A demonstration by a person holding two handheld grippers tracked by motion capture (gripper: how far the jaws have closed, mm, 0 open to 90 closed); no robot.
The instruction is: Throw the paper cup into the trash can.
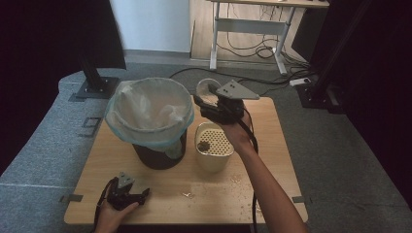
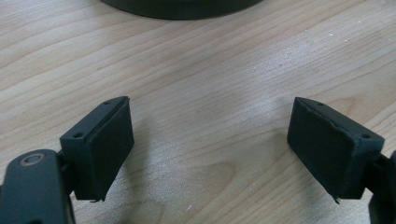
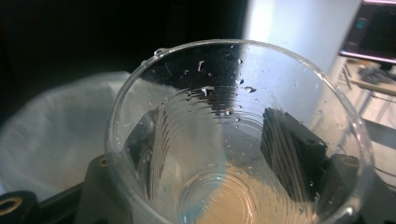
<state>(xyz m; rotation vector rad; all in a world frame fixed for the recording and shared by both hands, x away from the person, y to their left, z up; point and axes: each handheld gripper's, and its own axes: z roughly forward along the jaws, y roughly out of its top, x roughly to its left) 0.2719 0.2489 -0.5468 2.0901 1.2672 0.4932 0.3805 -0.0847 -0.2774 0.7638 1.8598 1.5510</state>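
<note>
My right gripper [image 1: 213, 103] is raised above the table, just right of the bin, and is shut on a clear plastic cup [image 1: 207, 89]. In the right gripper view the cup [image 3: 233, 135] is wet with droplets, its open mouth faces the camera, and a black pad [image 3: 292, 154] shows through its wall. Below it stands a cream container with a perforated insert [image 1: 216, 141] that holds a dark lump [image 1: 204, 144]. My left gripper [image 1: 141, 196] rests near the table's front left edge. It is open, with bare wood between its pads [image 2: 107, 144].
A dark bin lined with a pale plastic bag [image 1: 150, 114] stands left of the cream container; the bag [image 3: 56, 140] lies behind the cup. Small drops and crumbs [image 1: 187, 195] dot the wooden table [image 1: 272, 160]. Beyond are stands and a desk frame.
</note>
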